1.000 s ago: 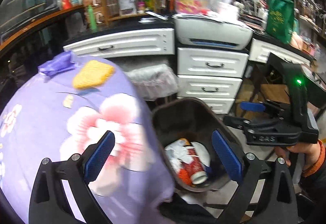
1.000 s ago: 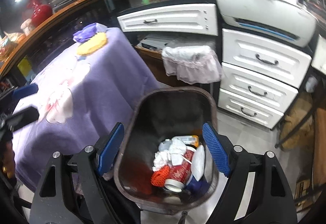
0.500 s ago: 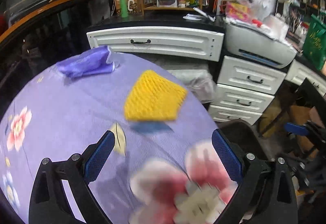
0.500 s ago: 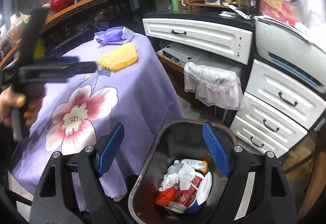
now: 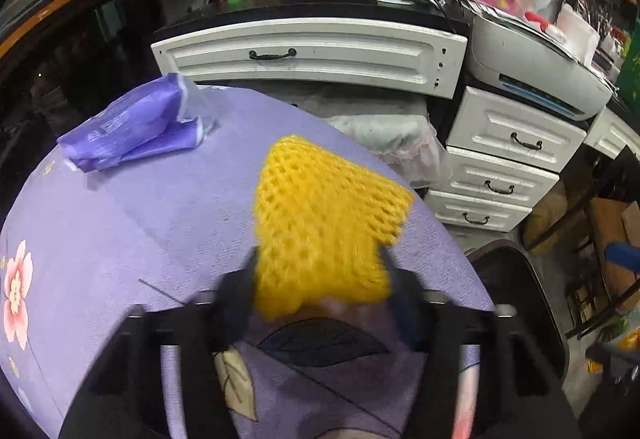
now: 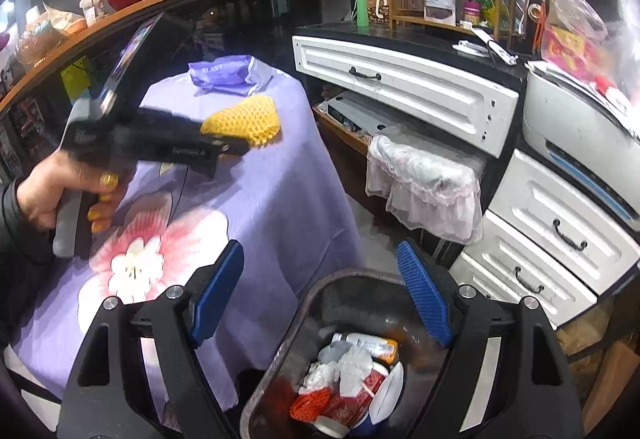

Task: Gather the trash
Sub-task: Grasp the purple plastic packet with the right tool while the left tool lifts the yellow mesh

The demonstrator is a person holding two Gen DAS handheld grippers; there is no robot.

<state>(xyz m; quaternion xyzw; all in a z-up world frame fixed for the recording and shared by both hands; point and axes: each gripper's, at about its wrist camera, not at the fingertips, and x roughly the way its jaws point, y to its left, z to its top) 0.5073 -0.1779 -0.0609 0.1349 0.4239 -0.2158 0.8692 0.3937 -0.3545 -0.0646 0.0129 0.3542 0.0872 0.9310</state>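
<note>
Two pieces of litter lie on the purple floral tablecloth (image 5: 132, 239) in the left wrist view: a yellow foam fruit net (image 5: 324, 223) near the middle and a crumpled purple plastic wrapper (image 5: 132, 131) at the far left edge. The left gripper (image 5: 320, 279) is blurred, its fingers flanking the near end of the net on either side; whether they press the net or only bracket it cannot be told. To the right, white drawers (image 5: 504, 159) stand under a grey printer (image 5: 536, 75), and the dark rim of the trash bin (image 5: 512, 259) shows beside the table's right edge.

From the right wrist view, the right gripper (image 6: 320, 299) hangs released, blue pads (image 6: 424, 303) wide apart, above the trash bin (image 6: 316, 303), which sits on the floor just right of the table. Inside the bin lie crumpled tissues (image 6: 344, 367), a red mesh net (image 6: 310, 403) and a flattened red-and-white cup (image 6: 372, 383). Farther left, the left gripper (image 6: 236, 143), held in a hand (image 6: 68, 191), has its tip at the near side of the yellow foam fruit net (image 6: 248, 119) on the tablecloth (image 6: 260, 207). The purple wrapper (image 6: 224, 73) lies just beyond, at the table's far edge.
</note>
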